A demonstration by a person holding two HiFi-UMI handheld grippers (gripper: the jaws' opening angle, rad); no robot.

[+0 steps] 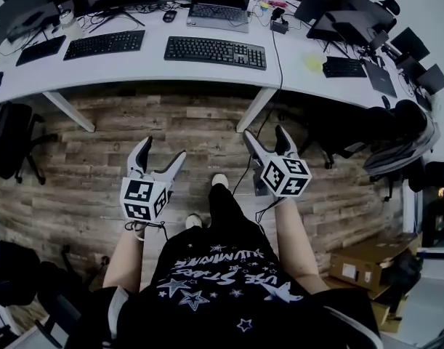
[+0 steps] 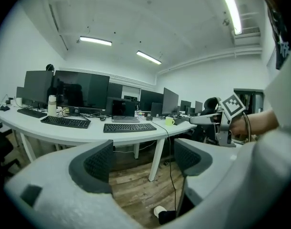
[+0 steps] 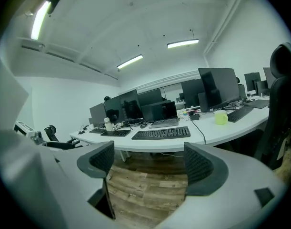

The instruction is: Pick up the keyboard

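Note:
A black keyboard [image 1: 215, 51] lies on the white curved desk [image 1: 294, 75], in front of a laptop [image 1: 219, 11]. The left gripper view shows this keyboard [image 2: 129, 127] past the jaws, and so does the right gripper view [image 3: 161, 133]. Both grippers hang over the wooden floor, well short of the desk edge. My left gripper [image 1: 163, 150] is open with only floor between its pads [image 2: 98, 165]. My right gripper [image 1: 265, 132] is open too, with nothing between its pads [image 3: 198, 164]. Both point towards the desk, slightly downward.
A second keyboard [image 1: 104, 43] and a third [image 1: 40, 49] lie further left, another [image 1: 344, 67] at the right. A yellow-green cup [image 3: 221, 118], monitors and a hanging cable [image 1: 278, 57] share the desk. Desk legs [image 1: 253, 109], office chairs [image 1: 11, 140] and a cardboard box [image 1: 363, 262] stand around.

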